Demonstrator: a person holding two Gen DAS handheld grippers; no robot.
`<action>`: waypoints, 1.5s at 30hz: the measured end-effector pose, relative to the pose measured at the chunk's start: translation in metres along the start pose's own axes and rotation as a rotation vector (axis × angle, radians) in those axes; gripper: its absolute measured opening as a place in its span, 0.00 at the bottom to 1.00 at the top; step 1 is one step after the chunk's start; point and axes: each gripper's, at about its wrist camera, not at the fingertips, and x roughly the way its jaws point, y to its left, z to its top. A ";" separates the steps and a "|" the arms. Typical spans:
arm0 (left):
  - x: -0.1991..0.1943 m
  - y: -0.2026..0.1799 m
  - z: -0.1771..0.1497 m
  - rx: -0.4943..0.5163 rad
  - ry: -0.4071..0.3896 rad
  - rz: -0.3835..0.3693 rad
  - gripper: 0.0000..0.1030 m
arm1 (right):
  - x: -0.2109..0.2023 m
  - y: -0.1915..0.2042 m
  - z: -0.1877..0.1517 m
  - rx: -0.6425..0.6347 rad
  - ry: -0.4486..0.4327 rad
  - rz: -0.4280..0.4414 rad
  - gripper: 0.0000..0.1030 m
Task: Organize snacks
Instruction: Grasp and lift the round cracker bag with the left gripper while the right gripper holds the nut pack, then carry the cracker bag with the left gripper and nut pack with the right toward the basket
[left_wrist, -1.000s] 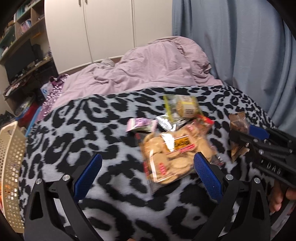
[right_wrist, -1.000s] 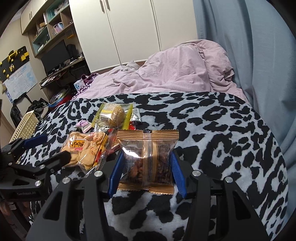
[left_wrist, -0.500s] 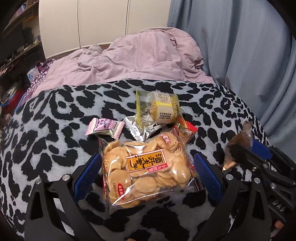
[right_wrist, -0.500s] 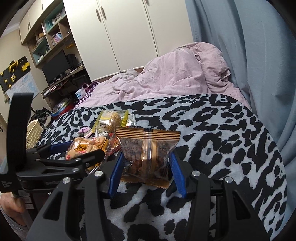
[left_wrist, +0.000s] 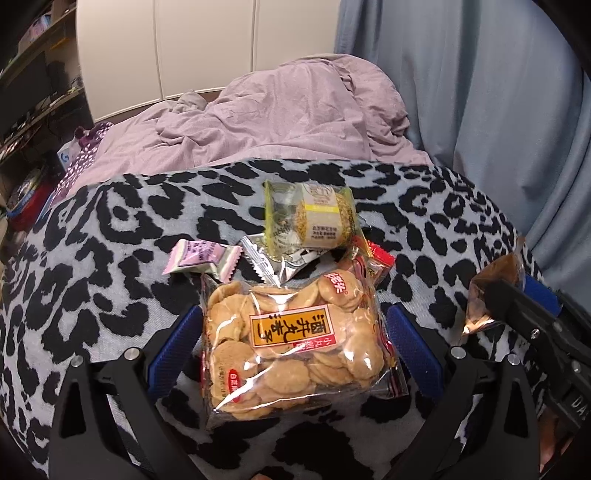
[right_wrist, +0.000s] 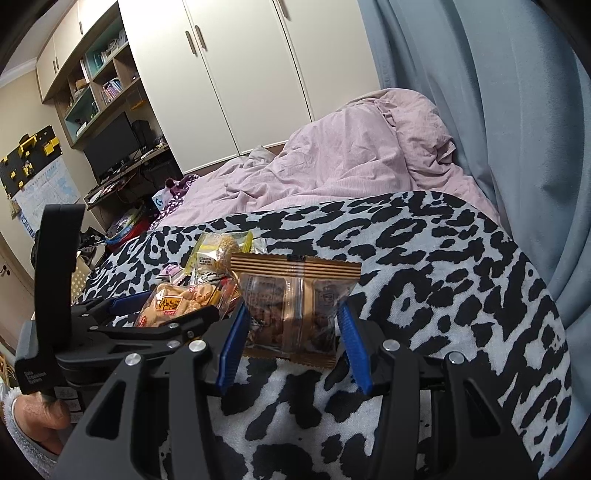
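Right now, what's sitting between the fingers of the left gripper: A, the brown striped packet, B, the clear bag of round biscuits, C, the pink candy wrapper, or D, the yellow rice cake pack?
B: in the left wrist view the bag of round biscuits lies between the blue pads of the left gripper, while the brown striped packet is in the right gripper.

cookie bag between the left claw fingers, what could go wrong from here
1. The cookie bag lies between the open left claw; a hard squeeze may crack the round cookies.
2. Its far edge overlaps the silver wrapper and red packet, so lifting might drag them.
3. The right claw grips a brown snack pack close beside it; the two claws could bump.
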 end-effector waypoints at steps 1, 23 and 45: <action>0.002 -0.002 0.000 0.018 -0.001 0.002 0.98 | 0.000 0.000 0.000 0.000 0.000 0.000 0.48; -0.004 0.005 -0.009 0.043 -0.011 0.049 0.93 | -0.011 0.016 -0.006 -0.052 -0.028 -0.053 0.47; -0.097 0.046 -0.019 0.001 -0.255 0.141 0.90 | -0.014 0.051 0.001 -0.122 -0.057 -0.061 0.47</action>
